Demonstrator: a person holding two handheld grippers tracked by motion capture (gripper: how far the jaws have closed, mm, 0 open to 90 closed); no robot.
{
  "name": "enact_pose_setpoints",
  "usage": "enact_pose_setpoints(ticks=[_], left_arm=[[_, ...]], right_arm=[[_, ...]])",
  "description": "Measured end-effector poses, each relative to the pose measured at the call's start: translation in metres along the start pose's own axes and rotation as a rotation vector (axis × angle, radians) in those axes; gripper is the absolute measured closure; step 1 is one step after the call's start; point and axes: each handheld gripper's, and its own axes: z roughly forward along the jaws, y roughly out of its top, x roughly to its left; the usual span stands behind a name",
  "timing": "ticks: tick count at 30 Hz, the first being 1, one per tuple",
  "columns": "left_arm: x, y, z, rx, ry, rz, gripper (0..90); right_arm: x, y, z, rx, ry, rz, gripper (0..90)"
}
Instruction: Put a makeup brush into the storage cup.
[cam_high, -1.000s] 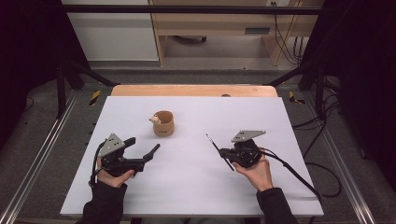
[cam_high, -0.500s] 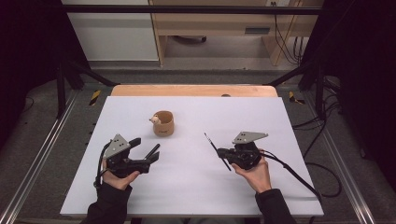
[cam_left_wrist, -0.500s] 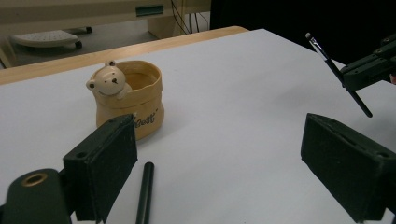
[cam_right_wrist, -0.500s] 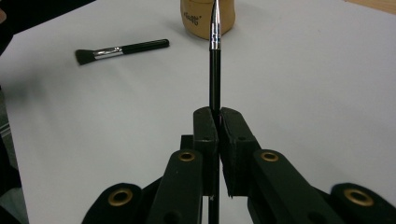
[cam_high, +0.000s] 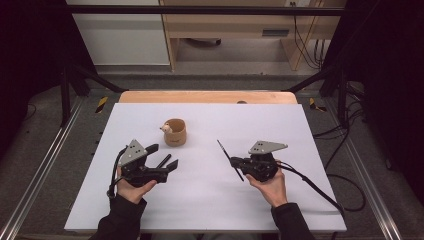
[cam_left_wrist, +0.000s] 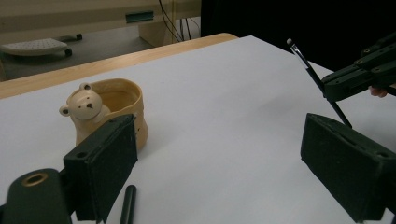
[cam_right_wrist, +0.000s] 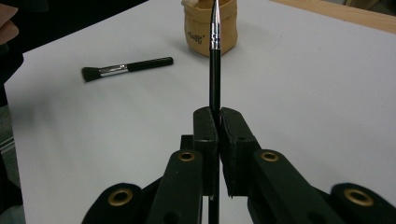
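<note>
**Thin brush held ready for the bear cup**

The thin brush (cam_right_wrist: 215, 56) is clamped between the closed jaws of the right gripper (cam_high: 239, 162), its slim black handle pinched near the lower end so the long shaft sticks out free toward the cup (cam_high: 175, 132). From the right gripper view it lines up with the cup's mouth, which suggests it is meant to be dropped in there. The tan cup, with a small bear head on its rim, stands upright near the middle of the white table (cam_high: 300, 130), well apart from both hands.

A second, flat brush (cam_right_wrist: 126, 68) lies on the table just beside the left gripper (cam_high: 167, 162). That gripper's jaws stand wide open with nothing between them, probably so they can straddle the flat brush's handle.
</note>
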Motion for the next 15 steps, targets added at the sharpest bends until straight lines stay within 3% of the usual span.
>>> enact_pose_setpoints(ticks=[15], left_arm=[[-0.014, 0.016, 0.021, -0.021, -0.036, -0.006, 10.1]], right_arm=[[0.001, 0.003, -0.004, -0.046, 0.018, 0.011, 86.0]])
